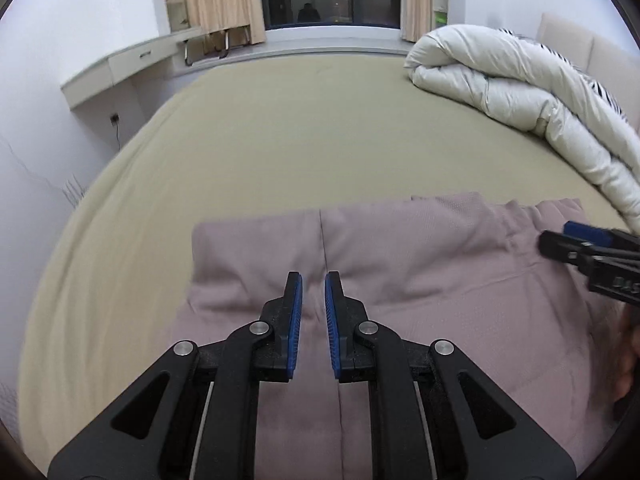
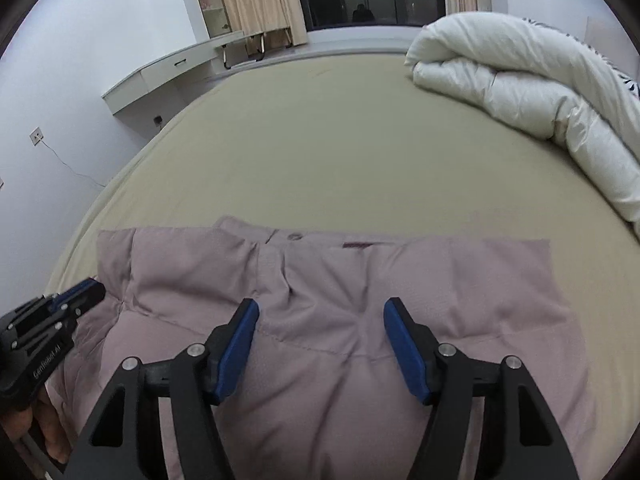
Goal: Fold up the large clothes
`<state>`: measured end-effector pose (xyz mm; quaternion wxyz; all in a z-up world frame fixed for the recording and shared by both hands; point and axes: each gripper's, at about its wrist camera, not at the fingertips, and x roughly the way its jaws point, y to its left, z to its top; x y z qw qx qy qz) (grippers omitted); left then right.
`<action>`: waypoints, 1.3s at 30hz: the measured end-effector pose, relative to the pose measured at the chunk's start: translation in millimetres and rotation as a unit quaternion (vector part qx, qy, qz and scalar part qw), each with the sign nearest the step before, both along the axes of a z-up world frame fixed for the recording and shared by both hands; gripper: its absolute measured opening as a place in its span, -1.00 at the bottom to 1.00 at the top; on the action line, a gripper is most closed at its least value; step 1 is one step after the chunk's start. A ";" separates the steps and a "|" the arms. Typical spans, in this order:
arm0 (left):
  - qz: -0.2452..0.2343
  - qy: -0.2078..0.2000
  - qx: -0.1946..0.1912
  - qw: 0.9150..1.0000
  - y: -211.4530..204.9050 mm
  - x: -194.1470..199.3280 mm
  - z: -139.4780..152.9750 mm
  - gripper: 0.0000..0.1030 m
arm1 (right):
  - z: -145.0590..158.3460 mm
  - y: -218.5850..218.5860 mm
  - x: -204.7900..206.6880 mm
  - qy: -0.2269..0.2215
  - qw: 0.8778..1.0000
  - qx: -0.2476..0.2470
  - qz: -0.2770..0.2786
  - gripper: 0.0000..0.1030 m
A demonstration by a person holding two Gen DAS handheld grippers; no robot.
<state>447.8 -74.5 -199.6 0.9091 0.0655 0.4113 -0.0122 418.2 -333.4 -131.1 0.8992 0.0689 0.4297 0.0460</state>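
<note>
A large mauve garment (image 1: 420, 248) (image 2: 340, 268) lies spread flat on the bed, with a button and a fly at its far edge. In the left wrist view my left gripper (image 1: 313, 276) hovers over the garment's left part. Its blue pads are almost together and nothing is between them. My right gripper (image 2: 322, 304) stands open above the middle of the garment, with only cloth below the jaws. Each gripper shows in the other's view: the right gripper (image 1: 560, 238) at the right edge, the left gripper (image 2: 90, 292) at the lower left.
The beige bed sheet (image 1: 280, 140) (image 2: 320, 140) stretches bare beyond the garment. A rolled white duvet (image 1: 520, 96) (image 2: 520, 76) lies along the right side. A wall shelf (image 1: 120, 68), curtains and a dark window stand at the far end. A hand (image 2: 44, 420) holds the left gripper.
</note>
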 end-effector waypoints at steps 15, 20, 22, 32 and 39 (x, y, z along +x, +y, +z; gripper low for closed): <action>0.017 0.066 0.080 0.994 5.1 80.1 -81.1 -0.79 | -56.3 2.9 57.5 0.058 0.996 -0.068 -0.026 0.47; 0.024 0.066 0.081 0.994 11.3 86.8 -88.6 -0.79 | -66.3 -8.4 64.3 0.055 0.997 -0.042 -0.040 0.55; 0.025 0.065 0.077 0.995 13.7 88.1 -90.4 -0.79 | -67.5 -10.8 63.7 0.052 0.997 -0.035 -0.043 0.57; 0.023 0.020 0.053 0.998 31.1 -5.3 -36.5 -0.78 | -29.0 -36.6 14.9 -0.003 0.999 0.017 -0.048 0.54; 0.029 0.009 0.040 0.999 46.8 -20.7 -60.0 -0.78 | -46.7 -96.1 -72.4 -0.017 0.995 0.015 -0.096 0.62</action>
